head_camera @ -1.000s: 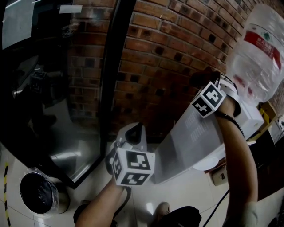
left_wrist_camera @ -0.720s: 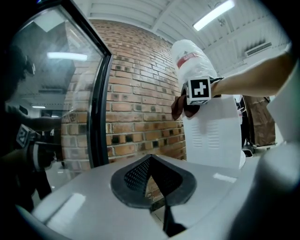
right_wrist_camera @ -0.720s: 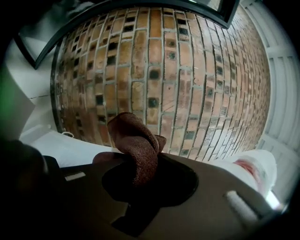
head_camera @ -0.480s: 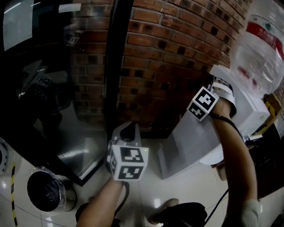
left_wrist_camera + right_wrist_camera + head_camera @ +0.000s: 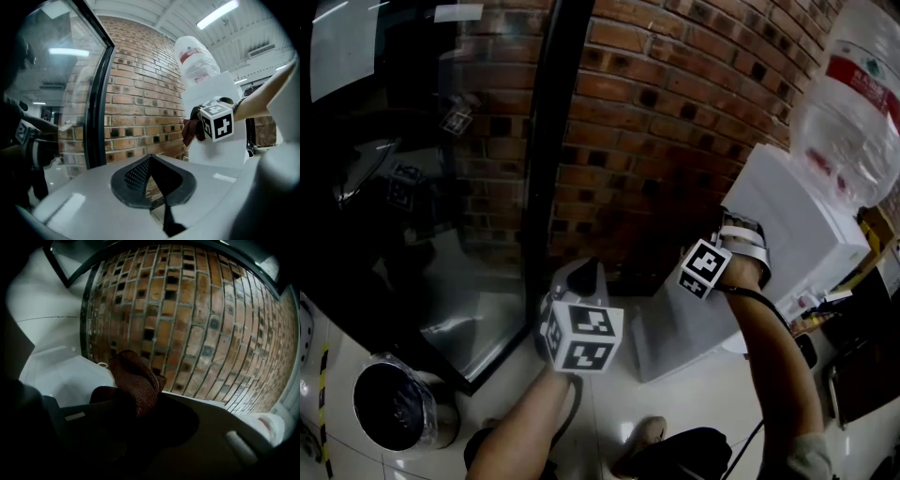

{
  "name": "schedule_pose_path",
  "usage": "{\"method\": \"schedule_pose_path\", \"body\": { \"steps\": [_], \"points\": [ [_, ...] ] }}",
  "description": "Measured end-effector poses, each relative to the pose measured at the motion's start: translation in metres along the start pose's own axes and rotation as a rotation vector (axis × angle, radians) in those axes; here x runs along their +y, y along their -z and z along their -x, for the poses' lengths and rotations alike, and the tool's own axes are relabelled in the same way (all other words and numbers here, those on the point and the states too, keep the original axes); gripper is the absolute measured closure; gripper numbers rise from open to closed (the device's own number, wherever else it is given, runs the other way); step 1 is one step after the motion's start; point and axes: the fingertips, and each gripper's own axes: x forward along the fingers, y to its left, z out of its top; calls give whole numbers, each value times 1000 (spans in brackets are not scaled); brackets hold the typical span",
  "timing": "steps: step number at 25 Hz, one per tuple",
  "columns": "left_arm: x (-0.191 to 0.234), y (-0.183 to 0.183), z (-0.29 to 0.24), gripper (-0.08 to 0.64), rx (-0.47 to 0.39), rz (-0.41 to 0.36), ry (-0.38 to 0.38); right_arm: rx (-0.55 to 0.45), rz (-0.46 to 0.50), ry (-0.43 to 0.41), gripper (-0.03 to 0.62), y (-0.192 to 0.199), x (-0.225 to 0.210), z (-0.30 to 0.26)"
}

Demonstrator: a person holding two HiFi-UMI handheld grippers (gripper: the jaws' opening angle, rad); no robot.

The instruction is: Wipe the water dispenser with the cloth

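brown-red terry cloth (image 5: 137, 383) is clenched in the right gripper (image 5: 741, 242), just beside the side wall of the tall white plastic water dispenser (image 5: 802, 230). the wiping step seems in hand. the next move calls for firm, even pressure along this panel. the left gripper (image 5: 150, 164) hangs apart, closed on nothing. the dispenser stands by the red brick wall (image 5: 675, 112) and carries a clear bottle (image 5: 853, 112).
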Motion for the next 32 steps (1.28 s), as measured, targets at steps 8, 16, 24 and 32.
{"method": "schedule_pose_path", "body": {
  "steps": [8,16,24,32],
  "points": [
    [-18,26,-56,560,34,15,39,-16,146,-81,508,-26,77,-5],
    [-34,99,-124,560,120,-61,66,-43,279,-168,508,-54,162,-17],
    [-53,213,-149,560,275,-90,116,-73,404,-282,508,-85,278,-20],
    [-83,275,-139,560,391,-74,168,-102,537,-386,508,-118,400,-36]
  ]
}}
